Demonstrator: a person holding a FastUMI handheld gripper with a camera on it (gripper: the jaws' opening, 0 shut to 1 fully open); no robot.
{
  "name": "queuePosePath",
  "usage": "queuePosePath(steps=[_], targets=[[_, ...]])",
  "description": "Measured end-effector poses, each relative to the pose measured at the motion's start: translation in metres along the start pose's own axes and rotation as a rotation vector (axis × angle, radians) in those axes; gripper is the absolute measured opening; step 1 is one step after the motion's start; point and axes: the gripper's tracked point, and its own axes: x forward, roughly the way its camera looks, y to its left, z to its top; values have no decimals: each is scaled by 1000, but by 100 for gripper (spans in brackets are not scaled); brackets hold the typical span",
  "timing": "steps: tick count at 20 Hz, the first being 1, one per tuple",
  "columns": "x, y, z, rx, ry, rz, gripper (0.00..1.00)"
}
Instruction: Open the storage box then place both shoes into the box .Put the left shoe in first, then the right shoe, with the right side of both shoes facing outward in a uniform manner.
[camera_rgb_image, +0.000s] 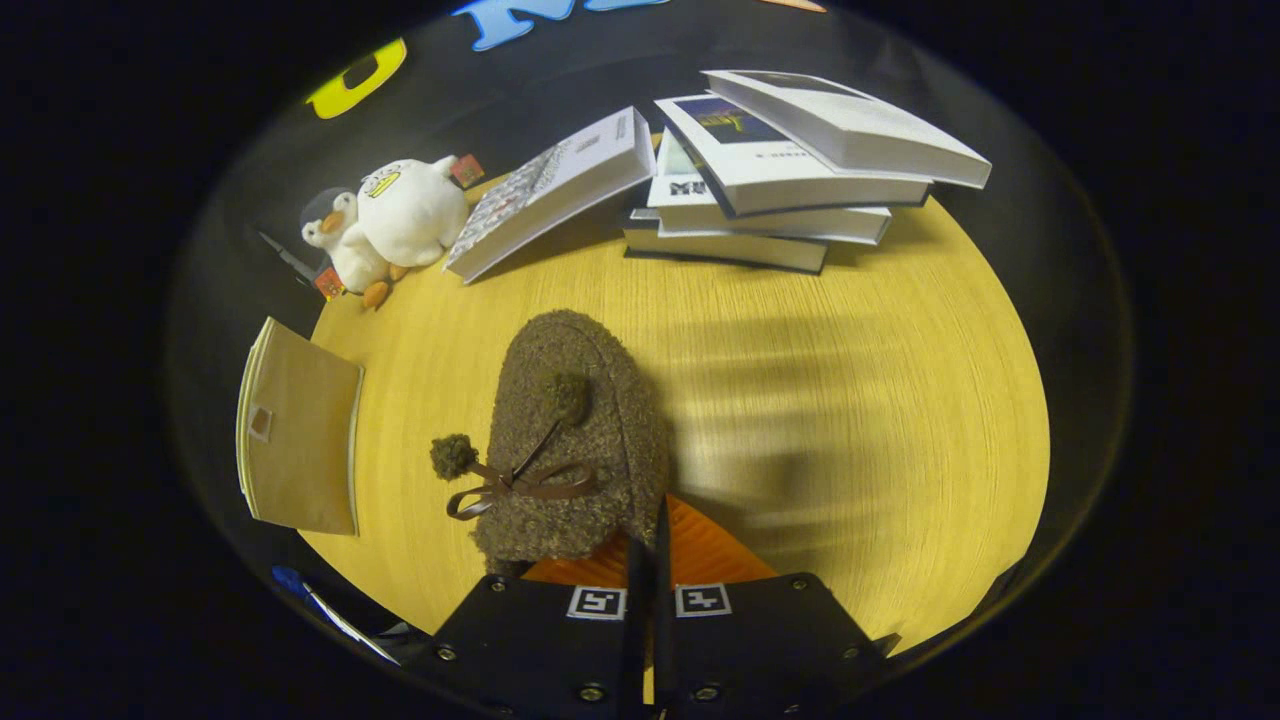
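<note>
The shoe (575, 440) is pinched at its heel rim by the closed gripper (648, 545), toe forward, for carrying to the box (300, 440)

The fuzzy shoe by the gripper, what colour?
Brown shoe, with a darker brown ribbon bow; gripper view.

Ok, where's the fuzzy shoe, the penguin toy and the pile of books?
fuzzy shoe (575, 440), gripper view, on its toe top.
penguin toy (405, 215), gripper view, on its white belly.
pile of books (790, 165), gripper view, on a cover.
</note>
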Motion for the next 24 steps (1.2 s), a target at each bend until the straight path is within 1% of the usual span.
queuePosePath(steps=[4,8,13,19,24], targets=[[-40,58,40,-34,-71,90,4],[-87,132,78,-105,-141,187,4],[-118,235,97,-191,-151,328,4],[-120,338,99,-300,-138,430,4],[-99,399,88,-363,-100,439,4]])
